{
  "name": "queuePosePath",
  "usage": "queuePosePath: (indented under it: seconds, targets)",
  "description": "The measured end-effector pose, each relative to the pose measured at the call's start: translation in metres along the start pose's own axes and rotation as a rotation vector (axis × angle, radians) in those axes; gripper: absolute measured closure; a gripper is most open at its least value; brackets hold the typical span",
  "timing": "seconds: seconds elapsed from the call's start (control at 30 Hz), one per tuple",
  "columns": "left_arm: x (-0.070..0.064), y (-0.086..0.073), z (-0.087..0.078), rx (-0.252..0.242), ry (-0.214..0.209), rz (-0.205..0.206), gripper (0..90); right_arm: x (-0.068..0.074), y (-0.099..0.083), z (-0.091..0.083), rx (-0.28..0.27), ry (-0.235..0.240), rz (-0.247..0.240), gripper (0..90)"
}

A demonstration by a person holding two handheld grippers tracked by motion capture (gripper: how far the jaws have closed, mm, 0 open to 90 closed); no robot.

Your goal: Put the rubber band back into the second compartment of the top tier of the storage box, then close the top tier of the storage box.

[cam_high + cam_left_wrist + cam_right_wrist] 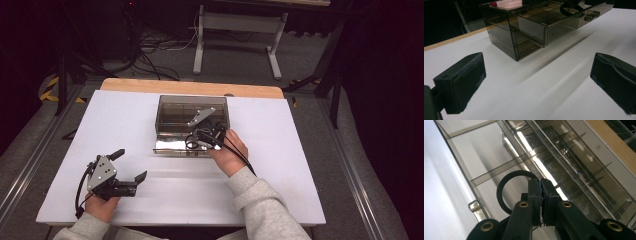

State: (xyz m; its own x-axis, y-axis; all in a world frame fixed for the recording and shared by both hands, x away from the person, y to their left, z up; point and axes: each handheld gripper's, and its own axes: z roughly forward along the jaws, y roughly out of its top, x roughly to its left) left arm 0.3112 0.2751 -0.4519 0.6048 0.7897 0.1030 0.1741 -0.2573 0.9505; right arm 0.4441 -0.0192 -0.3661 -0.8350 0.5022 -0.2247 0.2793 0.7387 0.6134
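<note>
A smoky see-through drawer box (175,111) stands at the middle of the white table (280,165), its lower drawer (175,147) pulled out toward me. My right gripper (201,136) hangs over the open drawer, shut on a black ring (190,143). In the right gripper view the jaws (540,182) pinch the ring (507,178) at its edge, above a divided drawer compartment (481,162). My left gripper (131,165) rests low at the table's front left, open and holding nothing. The left gripper view shows its jaws (536,80) wide apart, facing the box (524,32).
Thin dividers (499,168) split the drawer into compartments, and a small handle (475,207) sits on its front. The table's wooden far edge (190,87) lies behind the box. Desk legs and cables (150,55) are on the floor beyond.
</note>
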Motion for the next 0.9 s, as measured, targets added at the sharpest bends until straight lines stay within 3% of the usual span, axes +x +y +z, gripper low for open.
queuePosePath:
  seconds: [0.17, 0.33, 0.4, 0.5, 0.67, 0.9]
  targets:
    - [0.000, 0.000, 0.000, -0.001, 0.001, 0.003, 0.9, 0.001, 0.000, 0.002, 0.008, -0.018, -0.007, 82.6]
    - [0.000, 0.000, 0.000, -0.004, 0.000, 0.000, 1.0, 0.000, 0.000, -0.002, -0.008, -0.019, -0.005, 84.5]
    - [0.000, 0.000, 0.000, -0.004, -0.002, -0.005, 1.0, 0.000, -0.001, -0.008, -0.029, -0.005, 0.003, 90.0]
    - [0.000, 0.000, 0.000, -0.002, 0.000, 0.001, 1.0, 0.000, -0.001, -0.014, -0.040, 0.010, 0.009, 90.0]
    - [0.000, 0.000, 0.000, 0.000, 0.001, 0.004, 1.0, 0.001, -0.004, -0.028, -0.071, 0.065, -0.024, 90.0]
    - [0.000, 0.000, 0.000, -0.001, 0.001, 0.005, 1.0, 0.002, -0.007, -0.034, -0.066, 0.083, -0.057, 90.0]
